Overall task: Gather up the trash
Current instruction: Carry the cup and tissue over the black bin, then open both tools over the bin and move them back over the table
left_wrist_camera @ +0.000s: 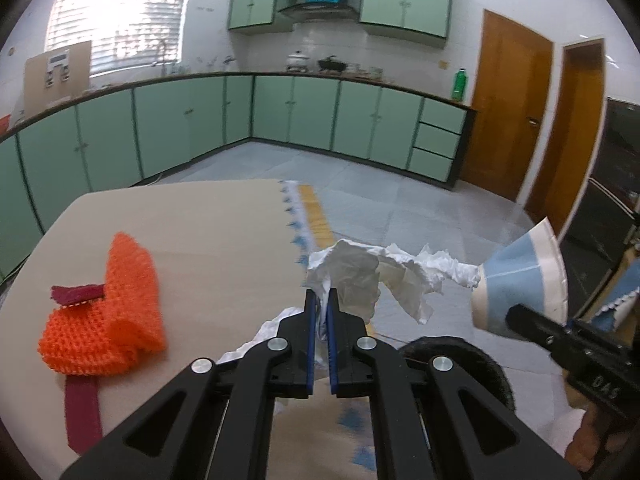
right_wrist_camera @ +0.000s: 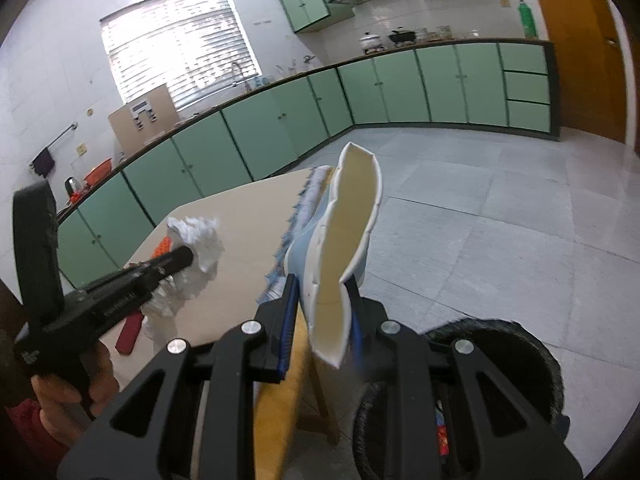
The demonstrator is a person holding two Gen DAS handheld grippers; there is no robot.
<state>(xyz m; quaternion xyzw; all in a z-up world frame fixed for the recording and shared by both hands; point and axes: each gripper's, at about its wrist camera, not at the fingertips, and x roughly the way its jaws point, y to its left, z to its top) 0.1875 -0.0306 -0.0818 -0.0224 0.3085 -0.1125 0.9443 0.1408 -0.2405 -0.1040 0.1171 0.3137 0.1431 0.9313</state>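
My left gripper (left_wrist_camera: 320, 296) is shut on a crumpled white paper wad (left_wrist_camera: 360, 276), lifted above the table's right edge. The wad trails to the right, towards a crushed blue-and-white paper cup (left_wrist_camera: 516, 280). My right gripper (right_wrist_camera: 322, 284) is shut on that cup (right_wrist_camera: 352, 216), which stands flattened with its open mouth up. In the right wrist view the left gripper (right_wrist_camera: 186, 256) and its paper wad (right_wrist_camera: 200, 240) show at the left, held by a person's hand. A black bin with a fuzzy rim (right_wrist_camera: 500, 332) sits on the floor below both grippers; its rim (left_wrist_camera: 460, 356) also shows under the left gripper.
An orange mesh cloth (left_wrist_camera: 120, 312) and a maroon strip (left_wrist_camera: 82, 416) lie on the beige table (left_wrist_camera: 200, 232). The cloth edge with blue triangles (left_wrist_camera: 296, 232) hangs at the table's right side. Green cabinets line the far walls across grey floor tiles (right_wrist_camera: 500, 220).
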